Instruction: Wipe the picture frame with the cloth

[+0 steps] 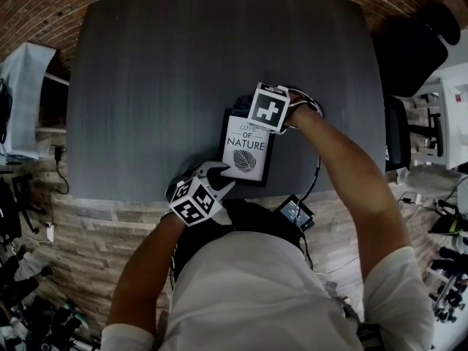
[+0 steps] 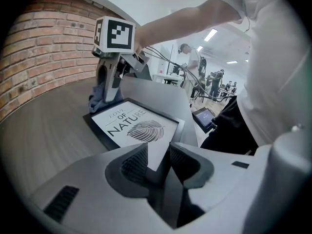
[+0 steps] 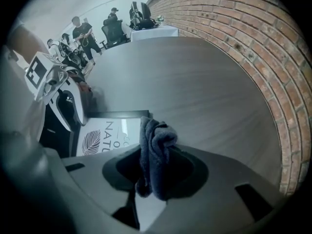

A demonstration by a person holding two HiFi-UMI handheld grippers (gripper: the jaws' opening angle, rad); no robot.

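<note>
While my left claw (image 2: 158, 162) clamped the frame's (image 1: 245, 152) near edge, my right claw (image 2: 109, 90) gripped the cloth (image 3: 155, 145) at its far end.

The cloth (image 3: 155, 145) looks soft and fuzzy, the table (image 1: 183, 64) matt wood-grain, the picture frame (image 1: 246, 156) perhaps smooth plastic.

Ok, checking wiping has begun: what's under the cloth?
The picture frame's far corner and grey table beside it; whether the cloth touches the frame is hidden by the cloth itself.
</note>
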